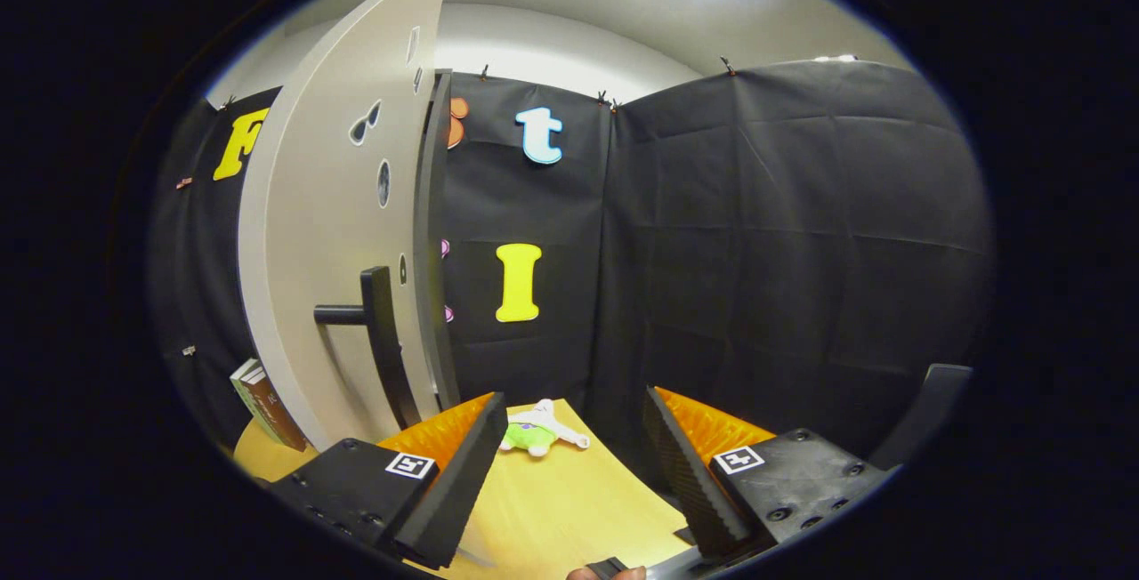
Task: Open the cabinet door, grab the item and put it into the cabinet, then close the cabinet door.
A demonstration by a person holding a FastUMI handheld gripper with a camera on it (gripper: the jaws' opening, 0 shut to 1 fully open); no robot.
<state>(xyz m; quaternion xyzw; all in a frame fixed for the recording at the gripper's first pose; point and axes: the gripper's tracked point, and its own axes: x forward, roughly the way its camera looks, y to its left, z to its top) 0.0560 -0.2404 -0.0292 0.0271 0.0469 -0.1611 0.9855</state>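
Observation:
The grey cabinet door [338, 233] stands swung open to the left of my fingers, its dark bar handle [384, 344] sticking out just above the left finger. A small plush toy [539, 431], white and green, lies on the wooden table [569, 509] just beyond the fingertips, close to the left one. My gripper [574, 438] is open above the table with nothing between its fingers. The cabinet's inside is hidden behind the door.
A book [265, 404] leans at the foot of the cabinet door, left of the left finger. Black cloth walls close the booth behind the toy and to the right. A dark curved object [921, 406] rises behind the right finger.

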